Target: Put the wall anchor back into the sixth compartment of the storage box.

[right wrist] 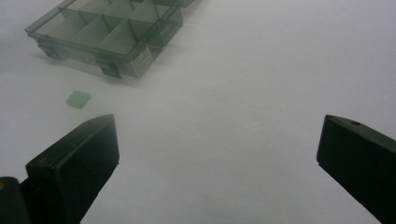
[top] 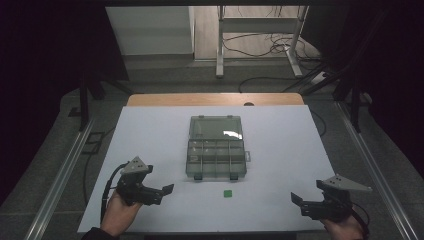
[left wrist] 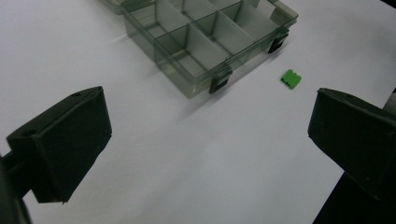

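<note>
A clear smoky compartment box (top: pixel 216 159) lies on the middle of the white table (top: pixel 150 130), its lid (top: pixel 216 127) folded back flat behind it. Its compartments look empty. A small green block (top: pixel 228 194) rests on the table just in front of the box. My left gripper (top: pixel 164 192) hovers at the front left, open, with nothing between its jaws; ahead of it I see the box (left wrist: pixel 210 42) and the green block (left wrist: pixel 290 78). My right gripper (top: pixel 299 201) sits at the front right, also open and empty, facing the box (right wrist: pixel 107 32) and the green block (right wrist: pixel 77 99).
A wooden strip (top: pixel 215 99) borders the table's far edge. Metal rails (top: pixel 65 165) run along both sides. Beyond the table stand a desk frame (top: pixel 260 40) and loose cables (top: pixel 270 47) on the floor.
</note>
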{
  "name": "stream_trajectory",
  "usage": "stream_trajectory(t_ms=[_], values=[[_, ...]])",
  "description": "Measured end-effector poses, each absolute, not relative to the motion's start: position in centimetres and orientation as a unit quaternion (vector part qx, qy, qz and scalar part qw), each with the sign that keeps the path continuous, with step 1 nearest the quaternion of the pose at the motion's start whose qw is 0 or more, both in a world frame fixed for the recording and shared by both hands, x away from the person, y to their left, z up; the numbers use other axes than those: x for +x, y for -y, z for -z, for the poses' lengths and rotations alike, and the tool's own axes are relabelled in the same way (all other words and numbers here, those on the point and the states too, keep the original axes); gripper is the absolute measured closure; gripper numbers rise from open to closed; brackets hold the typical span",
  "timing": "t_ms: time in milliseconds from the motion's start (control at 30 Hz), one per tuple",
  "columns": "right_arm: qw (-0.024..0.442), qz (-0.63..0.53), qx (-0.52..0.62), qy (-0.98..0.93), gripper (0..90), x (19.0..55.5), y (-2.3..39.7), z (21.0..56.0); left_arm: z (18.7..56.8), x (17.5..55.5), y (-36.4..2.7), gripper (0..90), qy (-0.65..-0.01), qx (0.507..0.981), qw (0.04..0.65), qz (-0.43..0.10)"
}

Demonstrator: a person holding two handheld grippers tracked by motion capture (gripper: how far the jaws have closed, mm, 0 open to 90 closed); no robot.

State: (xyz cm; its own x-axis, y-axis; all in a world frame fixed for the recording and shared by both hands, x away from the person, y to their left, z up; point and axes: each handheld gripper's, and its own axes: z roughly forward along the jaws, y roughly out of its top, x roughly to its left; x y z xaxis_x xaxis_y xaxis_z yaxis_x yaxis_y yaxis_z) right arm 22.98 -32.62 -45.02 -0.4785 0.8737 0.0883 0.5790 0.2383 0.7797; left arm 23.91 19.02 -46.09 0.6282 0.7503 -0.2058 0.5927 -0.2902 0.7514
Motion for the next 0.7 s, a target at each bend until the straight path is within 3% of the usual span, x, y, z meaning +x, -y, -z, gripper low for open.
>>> stream_trajectory(t_ms=[700], values=[[0.192, -0.396, 0.474, -0.762, 0.0, 22.9, 32.8, 45.0, 46.3, 26.1, -14.3, 0.0, -0.355, 0.841, 0.405, -0.053]])
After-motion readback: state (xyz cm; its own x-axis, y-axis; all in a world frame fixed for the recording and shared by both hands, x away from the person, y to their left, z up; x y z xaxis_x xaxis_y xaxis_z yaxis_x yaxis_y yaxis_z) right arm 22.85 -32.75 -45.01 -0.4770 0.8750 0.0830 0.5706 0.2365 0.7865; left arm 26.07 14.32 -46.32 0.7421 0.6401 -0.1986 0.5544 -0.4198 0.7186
